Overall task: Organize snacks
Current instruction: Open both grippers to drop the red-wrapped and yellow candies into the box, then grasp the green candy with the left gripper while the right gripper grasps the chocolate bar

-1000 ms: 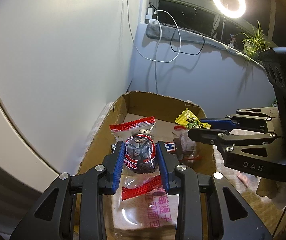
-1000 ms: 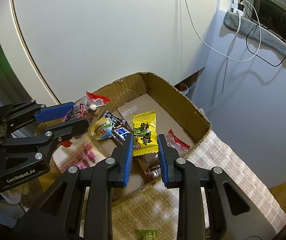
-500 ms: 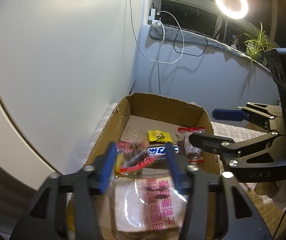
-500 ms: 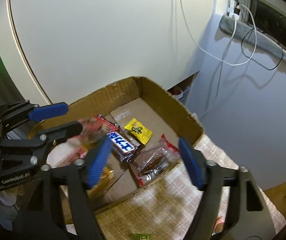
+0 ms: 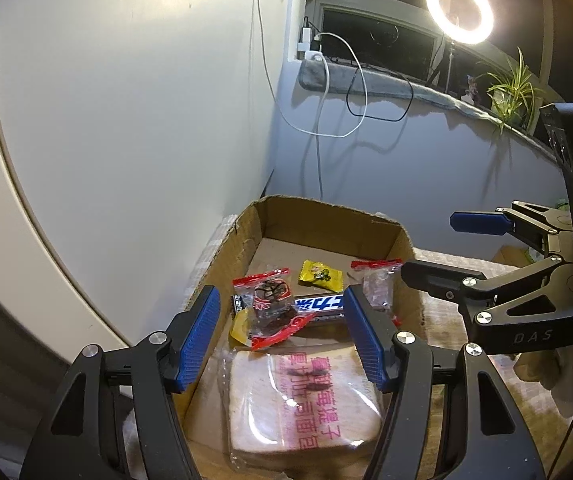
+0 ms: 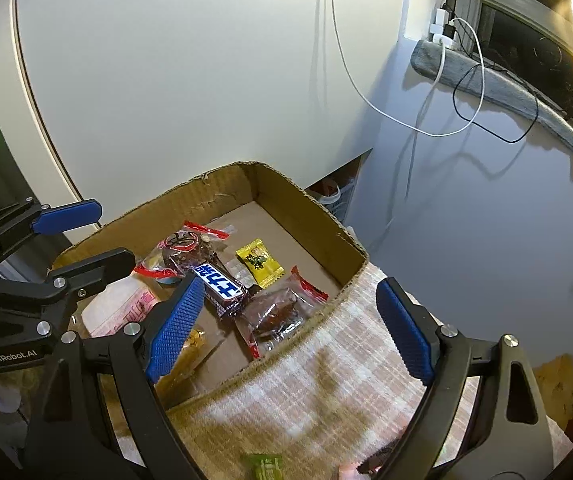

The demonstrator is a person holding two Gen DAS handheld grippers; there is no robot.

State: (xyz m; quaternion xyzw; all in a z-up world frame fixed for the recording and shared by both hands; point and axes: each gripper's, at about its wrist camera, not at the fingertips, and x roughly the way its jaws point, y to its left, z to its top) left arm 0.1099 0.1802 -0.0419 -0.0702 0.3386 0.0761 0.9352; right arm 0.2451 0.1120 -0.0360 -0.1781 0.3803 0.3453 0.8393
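Both the left hand-held gripper [image 5: 282, 334] and right hand-held gripper [image 6: 286, 328] hang wide open and empty above the snacks [image 6: 222, 284] in the cardboard box [image 6: 310, 216].

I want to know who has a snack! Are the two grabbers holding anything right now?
No, nothing is held. The left gripper and right gripper are both wide open, and the snacks lie in the cardboard box.

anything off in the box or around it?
Snacks lie in a loose heap in the box, red-ended pack on top of the blue bar. A green packet sits outside on the cloth. No visible spill.
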